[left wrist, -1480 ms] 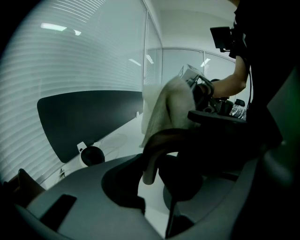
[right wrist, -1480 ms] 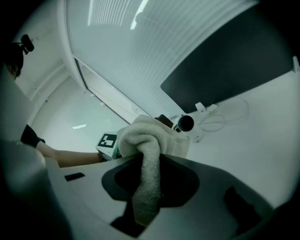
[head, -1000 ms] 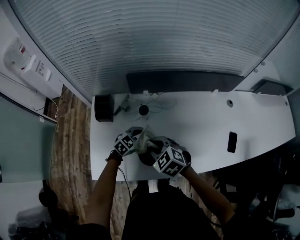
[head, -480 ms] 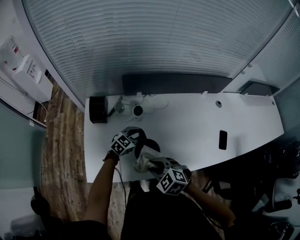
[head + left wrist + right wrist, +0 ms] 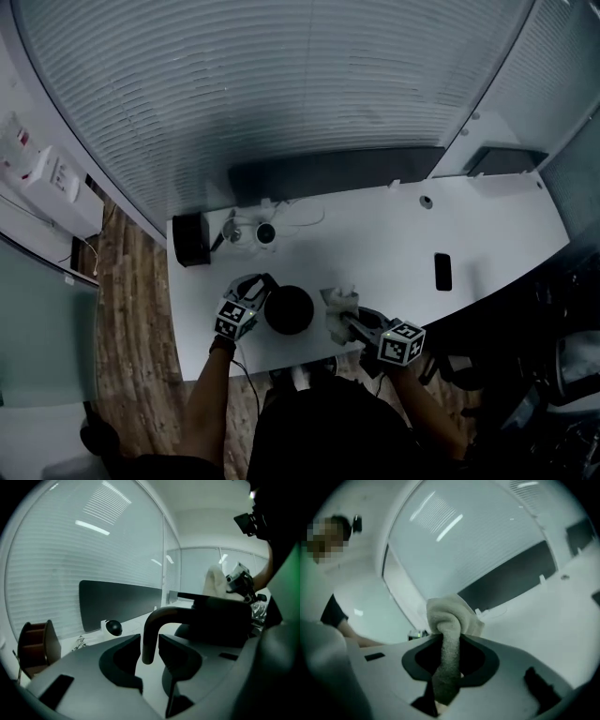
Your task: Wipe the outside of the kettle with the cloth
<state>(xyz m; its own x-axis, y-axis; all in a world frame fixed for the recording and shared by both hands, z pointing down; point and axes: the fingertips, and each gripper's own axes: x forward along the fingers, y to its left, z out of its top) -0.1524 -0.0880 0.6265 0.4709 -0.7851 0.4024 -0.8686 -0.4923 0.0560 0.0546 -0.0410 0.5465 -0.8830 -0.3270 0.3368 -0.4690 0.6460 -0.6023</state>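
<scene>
Rightward, off the kettle [image 5: 288, 309], went the right gripper [image 5: 349, 323], its fingers pinching the soft cloth [image 5: 339, 307]; the left gripper [image 5: 258, 295] clamped the rigid, probably slippery handle [image 5: 149, 634] between its fingers.

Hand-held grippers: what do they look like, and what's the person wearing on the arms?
The left hand-held gripper and the right hand-held gripper each carry a white cube with black square markers and have dark scooped jaws on a grey body. Forearms are bare; a dark band circles the left wrist.
</scene>
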